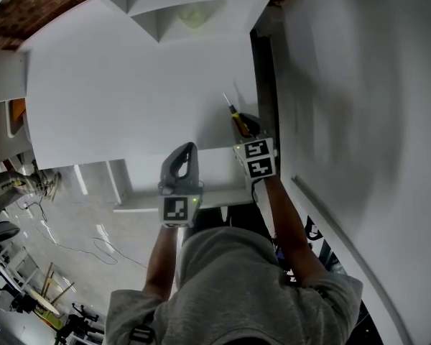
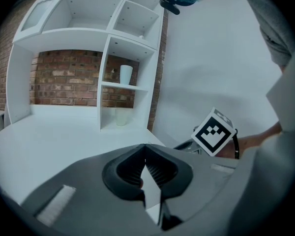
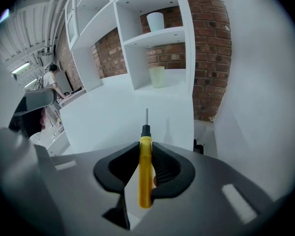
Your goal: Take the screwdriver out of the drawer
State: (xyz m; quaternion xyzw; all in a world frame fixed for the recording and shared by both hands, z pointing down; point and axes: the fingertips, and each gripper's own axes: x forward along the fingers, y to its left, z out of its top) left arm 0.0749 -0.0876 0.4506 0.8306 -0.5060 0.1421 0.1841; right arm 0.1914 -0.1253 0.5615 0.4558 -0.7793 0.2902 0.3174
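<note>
Head view: high up, facing steeply down onto the white countertop (image 1: 129, 85). The wearer's shoulders fill the near edge, with both grippers just beyond them.

Left gripper view: rides on the left gripper (image 2: 145, 149), low over the counter. It faces along the jaws to the far shelf unit (image 2: 106, 82) and brick wall (image 2: 64, 77).

Right gripper view: rides on the right gripper (image 3: 146, 144). It faces the same shelves from further right.

Shared: both gripper views take in the white cup (image 3: 155, 21) on the shelf. The left view catches the right gripper's marker cube (image 2: 214, 132), also seen from the head. The screwdriver (image 3: 145, 171) shows in the right and head views.
</note>
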